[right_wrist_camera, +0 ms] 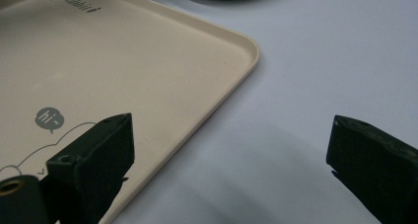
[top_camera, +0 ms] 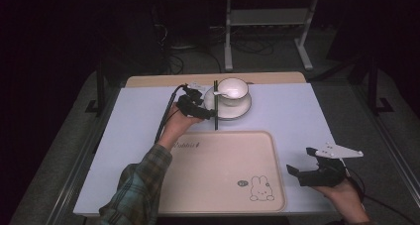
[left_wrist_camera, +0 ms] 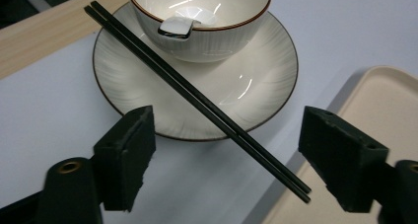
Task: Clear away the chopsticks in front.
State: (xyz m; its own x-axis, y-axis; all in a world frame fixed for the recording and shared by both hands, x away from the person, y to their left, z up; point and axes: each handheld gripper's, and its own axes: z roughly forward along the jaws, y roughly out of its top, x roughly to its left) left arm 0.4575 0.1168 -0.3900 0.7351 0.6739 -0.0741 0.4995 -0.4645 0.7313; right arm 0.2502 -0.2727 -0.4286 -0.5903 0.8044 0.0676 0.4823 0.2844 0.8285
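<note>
A dark room with metal table legs and loose cables on the floor lies behind a pale lavender-white tabletop (top_camera: pixel 297 111), whose far edge shows a strip of light wood.

Near the far edge stands a white ribbed ceramic saucer with a thin brown rim (left_wrist_camera: pixel 148 86), and on it a matching white bowl (left_wrist_camera: pixel 217 36) with what looks like a white spoon (left_wrist_camera: pixel 177 26) lying inside, though the glare makes that hard to be sure of. A pair of slim black chopsticks (left_wrist_camera: pixel 197 98) lies across the saucer's left side, its near end reaching past the rim toward a large beige rectangular plastic tray printed with a rabbit drawing (top_camera: pixel 223 170), which sits at the near middle of the tabletop.

The left gripper (left_wrist_camera: pixel 226 155) hovers just before the saucer, jaws spread wide on either side of the chopsticks and holding nothing. The right gripper (right_wrist_camera: pixel 229 165) is off the tray's right edge, well apart from the saucer, jaws likewise wide apart and empty above the bare tabletop.
</note>
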